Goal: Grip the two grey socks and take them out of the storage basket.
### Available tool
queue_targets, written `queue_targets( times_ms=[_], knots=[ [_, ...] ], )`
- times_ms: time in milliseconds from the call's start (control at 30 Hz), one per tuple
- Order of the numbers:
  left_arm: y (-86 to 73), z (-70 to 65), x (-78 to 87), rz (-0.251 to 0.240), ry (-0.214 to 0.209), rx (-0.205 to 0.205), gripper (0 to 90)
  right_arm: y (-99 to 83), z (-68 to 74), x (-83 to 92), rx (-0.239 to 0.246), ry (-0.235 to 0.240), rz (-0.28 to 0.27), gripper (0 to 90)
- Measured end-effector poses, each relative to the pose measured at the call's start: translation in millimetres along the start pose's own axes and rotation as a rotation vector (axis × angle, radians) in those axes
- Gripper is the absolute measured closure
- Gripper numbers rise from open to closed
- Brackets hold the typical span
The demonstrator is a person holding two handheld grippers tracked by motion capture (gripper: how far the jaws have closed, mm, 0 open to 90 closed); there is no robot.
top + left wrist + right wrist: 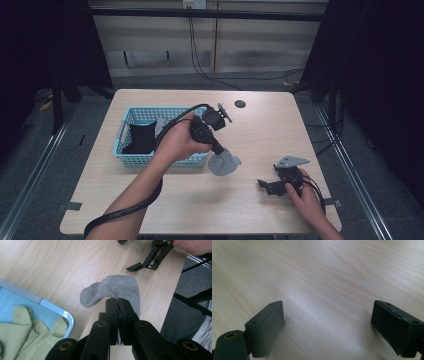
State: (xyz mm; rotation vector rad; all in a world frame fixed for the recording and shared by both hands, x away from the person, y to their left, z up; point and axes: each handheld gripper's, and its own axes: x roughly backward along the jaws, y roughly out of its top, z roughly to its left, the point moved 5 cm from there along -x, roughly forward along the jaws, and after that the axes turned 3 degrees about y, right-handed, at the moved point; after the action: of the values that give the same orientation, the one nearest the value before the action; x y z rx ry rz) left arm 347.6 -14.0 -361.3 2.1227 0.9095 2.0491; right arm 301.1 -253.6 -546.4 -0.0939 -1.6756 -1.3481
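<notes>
High view: pale wooden table (260,130), dark surroundings.

A lab-like recording bay: black curtains (45,45), trailing wall cables (200,65) and one bare wooden table (265,125).

Light wood table (260,130), small dark round disc (240,103) near far edge, cables (200,65) trailing on floor behind

Table (150,200): pale wood-grain top, smooth, slight sheen. Grey sock (112,290): soft matt knit cloth. Basket (131,159): light blue plastic, perforated walls, slightly glossy rim. Green socks (27,332) in it: matt cloth. Black cloth (140,137) in it: matt. Left gripper (118,305) and right gripper (327,327): black matt plastic jaws, brass-looking pivots.
</notes>
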Motion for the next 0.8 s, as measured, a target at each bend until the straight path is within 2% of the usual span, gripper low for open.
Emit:
queue_targets(
  times_ms=[33,100,167,233,400,533,633,800],
  knots=[
    [-0.3,0.1,-3.2,-0.011,0.003,-0.005,86.1,0.0,0.1,0.0,0.0,0.002,0.0,10.8],
    [-0.2,1.8,-6.0,-0.042,0.01,-0.005,73.2,0.0,0.1,0.0,-0.001,0.002,0.0,10.7],
    [-1.6,4.7,-6.5,-0.05,0.01,0.0,65.8,0.0,0.1,0.0,0.0,0.001,0.0,10.7],
    [-3.5,9.7,-4.4,-0.061,0.027,-0.001,57.6,0.0,0.0,-0.1,0.0,0.001,0.0,10.8],
    [-11.1,21.4,1.0,-0.067,0.048,0.043,54.1,0.0,0.0,0.0,0.0,-0.001,0.0,10.7],
    [-20.5,36.1,5.2,-0.077,0.07,0.089,51.7,0.0,0.1,0.0,0.0,0.001,0.0,10.7],
    [-28.3,48.7,7.5,-0.084,0.101,0.115,50.9,0.0,0.2,0.0,-0.002,0.0,0.0,10.7],
    [-43.5,70.9,8.8,-0.097,0.133,0.166,45.4,-0.1,0.1,0.1,-0.002,-0.001,0.001,10.7]
  ],
)
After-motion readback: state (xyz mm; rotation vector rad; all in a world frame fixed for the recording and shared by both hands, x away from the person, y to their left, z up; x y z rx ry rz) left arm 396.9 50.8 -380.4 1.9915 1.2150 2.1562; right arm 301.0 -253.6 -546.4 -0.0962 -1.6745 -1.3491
